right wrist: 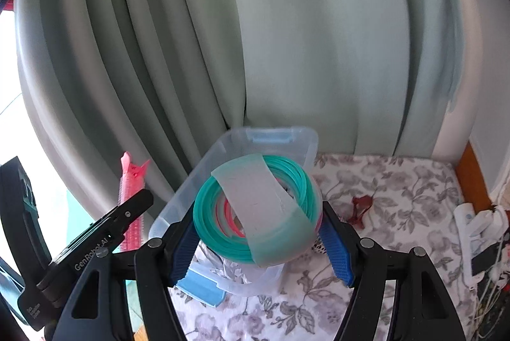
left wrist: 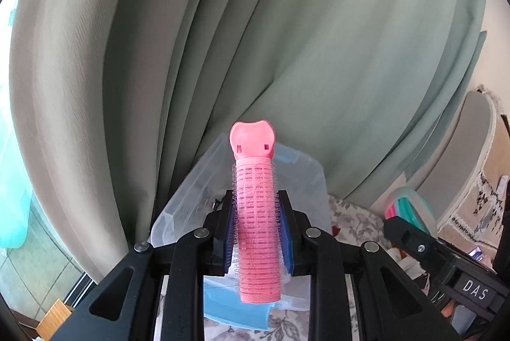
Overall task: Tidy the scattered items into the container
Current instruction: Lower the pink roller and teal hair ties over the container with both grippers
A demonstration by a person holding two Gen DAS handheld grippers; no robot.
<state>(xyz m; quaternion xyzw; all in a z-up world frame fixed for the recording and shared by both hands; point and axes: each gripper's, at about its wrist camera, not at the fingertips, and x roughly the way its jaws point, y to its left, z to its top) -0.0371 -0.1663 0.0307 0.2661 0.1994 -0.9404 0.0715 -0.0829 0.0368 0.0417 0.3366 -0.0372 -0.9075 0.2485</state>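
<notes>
Jaws of both grippers hold loads: left gripper (left wrist: 257, 226) clamps a pink hair roller (left wrist: 257, 223) lengthwise, right gripper (right wrist: 256, 232) a bundle of teal rings (right wrist: 255, 210), both just before the clear plastic box (right wrist: 271, 138).

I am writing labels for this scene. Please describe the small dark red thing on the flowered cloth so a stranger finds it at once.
Start at the clear plastic container before the green curtain. On the flowered cloth to its right lies the dark red clip, alone; it is the only dark red item, unlike the pink roller.
</notes>
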